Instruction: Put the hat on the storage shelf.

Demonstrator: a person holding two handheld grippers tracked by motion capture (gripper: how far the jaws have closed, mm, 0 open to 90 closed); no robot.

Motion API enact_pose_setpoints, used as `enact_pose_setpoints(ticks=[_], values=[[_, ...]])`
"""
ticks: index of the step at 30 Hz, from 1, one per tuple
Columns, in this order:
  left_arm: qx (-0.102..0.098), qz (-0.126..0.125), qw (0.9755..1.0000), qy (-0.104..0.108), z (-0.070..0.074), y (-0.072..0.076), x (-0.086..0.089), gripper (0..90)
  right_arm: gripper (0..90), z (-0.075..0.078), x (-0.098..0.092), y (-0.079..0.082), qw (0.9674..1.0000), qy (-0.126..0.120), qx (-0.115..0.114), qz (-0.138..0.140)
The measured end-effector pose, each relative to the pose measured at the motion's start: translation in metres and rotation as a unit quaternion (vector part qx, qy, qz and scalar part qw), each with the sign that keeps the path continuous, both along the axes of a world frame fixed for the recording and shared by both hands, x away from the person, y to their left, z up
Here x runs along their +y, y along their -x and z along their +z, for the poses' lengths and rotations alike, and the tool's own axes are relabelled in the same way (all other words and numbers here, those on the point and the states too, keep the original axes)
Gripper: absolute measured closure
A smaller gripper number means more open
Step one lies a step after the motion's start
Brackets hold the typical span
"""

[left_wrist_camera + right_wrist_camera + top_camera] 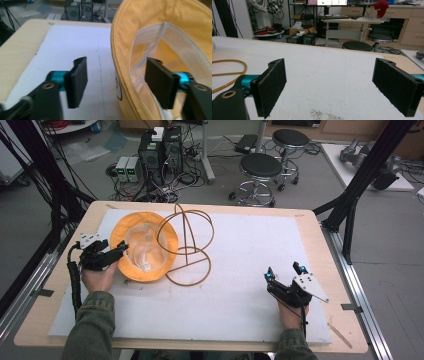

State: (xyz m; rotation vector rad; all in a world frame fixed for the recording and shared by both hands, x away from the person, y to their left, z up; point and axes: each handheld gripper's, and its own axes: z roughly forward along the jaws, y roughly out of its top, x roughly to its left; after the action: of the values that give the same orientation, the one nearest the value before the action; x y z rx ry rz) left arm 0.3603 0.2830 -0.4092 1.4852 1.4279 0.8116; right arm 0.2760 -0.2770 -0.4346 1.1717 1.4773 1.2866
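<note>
I judge this to be the very start: my left gripper (121, 251) stands spread wide with the brim of the yellow hat (160, 32) between its jaws, one jaw outside on the mat and the other inside the crown, and nothing is clamped yet. The hat lies upside down at the left of the white mat (240, 270), its rim just overlapping the wire stand (187, 245) beside it. Hanging it on that stand looks to be what is left. The hat is soft cotton with a pale stitched sweatband; the stand is thin, stiff, tan loops. My right gripper (283, 276) rests released and empty, well apart
</note>
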Motion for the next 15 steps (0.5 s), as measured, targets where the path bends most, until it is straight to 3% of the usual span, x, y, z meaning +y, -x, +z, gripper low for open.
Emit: enact_pose_setpoints(ticks=[3, 4, 6, 7, 11, 15], values=[[0.007, -0.007, 0.9999, 0.002, -0.001, 0.000, -0.002, 49.4, 10.8, 0.000, 0.000, 0.000, 1.0000, -0.003, 0.001, -0.001], [0.006, -0.009, 0.9999, 0.002, 0.000, 0.001, -0.002, 57.0, 10.8, 0.000, 0.000, 0.000, 1.0000, -0.002, 0.000, -0.001], [0.000, -0.013, 0.9999, 0.007, 0.002, 0.004, -0.003, 82.4, 10.8, 0.000, 0.000, 0.000, 1.0000, -0.002, 0.000, -0.001], [-0.003, -0.016, 0.9998, 0.013, 0.002, 0.004, -0.004, 86.2, 10.8, 0.000, 0.000, 0.000, 1.0000, -0.001, 0.000, 0.000], [-0.014, -0.024, 0.9996, -0.004, 0.004, 0.008, -0.005, 87.1, 10.9, 0.000, 0.000, 0.000, 1.0000, 0.000, 0.000, 0.000], [-0.026, -0.022, 0.9994, 0.000, 0.006, 0.010, -0.004, 87.2, 10.8, 0.000, 0.000, 0.000, 1.0000, 0.001, 0.000, 0.000]])
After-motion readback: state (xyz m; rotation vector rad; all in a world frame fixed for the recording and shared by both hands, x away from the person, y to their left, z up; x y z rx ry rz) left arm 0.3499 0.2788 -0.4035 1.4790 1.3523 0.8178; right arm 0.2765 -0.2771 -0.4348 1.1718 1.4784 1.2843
